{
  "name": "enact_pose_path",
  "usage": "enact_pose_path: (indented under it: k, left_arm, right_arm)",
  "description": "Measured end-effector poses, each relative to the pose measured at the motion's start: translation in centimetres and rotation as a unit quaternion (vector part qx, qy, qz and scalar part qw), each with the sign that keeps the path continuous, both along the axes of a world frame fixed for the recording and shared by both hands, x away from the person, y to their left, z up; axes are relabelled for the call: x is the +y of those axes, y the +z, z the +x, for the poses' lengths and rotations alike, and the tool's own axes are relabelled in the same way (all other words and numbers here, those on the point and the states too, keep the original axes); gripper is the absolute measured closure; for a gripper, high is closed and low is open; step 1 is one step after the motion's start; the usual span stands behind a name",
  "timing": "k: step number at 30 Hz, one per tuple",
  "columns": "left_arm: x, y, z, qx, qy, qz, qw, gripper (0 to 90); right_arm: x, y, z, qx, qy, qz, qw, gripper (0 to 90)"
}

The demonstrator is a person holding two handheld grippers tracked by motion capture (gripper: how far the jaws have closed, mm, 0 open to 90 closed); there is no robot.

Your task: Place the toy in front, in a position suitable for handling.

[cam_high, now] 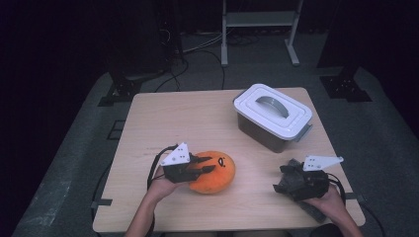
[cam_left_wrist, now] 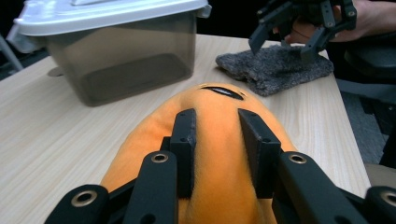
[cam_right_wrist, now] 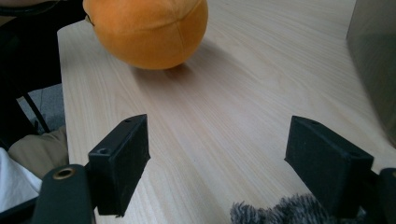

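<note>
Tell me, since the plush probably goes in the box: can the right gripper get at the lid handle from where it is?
Probably yes: the right gripper stands open over the grey cloth, holding nothing, and bare table lies between it and the lid handle.

Orange plush toy (cam_left_wrist: pixel 219 154): soft, matt, short-pile fabric w/ stitched seams. Grey cloth (cam_left_wrist: pixel 275 67): rough, fuzzy knit. Storage box (cam_high: pixel 272 117): smooth plastic, white semi-gloss lid, smoky translucent walls. Desk (cam_high: pixel 163 123): pale wood-grain, matt. Jaws: matt black plastic w/ metal rivets.
</note>
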State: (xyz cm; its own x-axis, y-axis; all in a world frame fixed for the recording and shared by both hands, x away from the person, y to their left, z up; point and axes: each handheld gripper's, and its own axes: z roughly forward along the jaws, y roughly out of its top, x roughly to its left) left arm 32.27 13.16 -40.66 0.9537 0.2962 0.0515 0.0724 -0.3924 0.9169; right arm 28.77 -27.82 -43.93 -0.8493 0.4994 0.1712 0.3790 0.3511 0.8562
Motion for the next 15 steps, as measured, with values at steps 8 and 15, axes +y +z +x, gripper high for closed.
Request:
enact_pose_path:
  k: [8, 15]
  left_arm:
    - [-1.6, -1.0, 0.3, 0.008, -0.017, 0.005, 0.9998, 69.2]
    - [-2.3, -2.2, 0.0, 0.016, -0.030, 0.009, 0.9994, 66.2]
  right_arm:
    - [-0.4, 0.0, 0.0, -0.002, -0.004, 0.002, 1.0000, 21.1]
    - [-0.7, 0.0, 0.1, -0.002, -0.008, -0.004, 1.0000, 22.2]
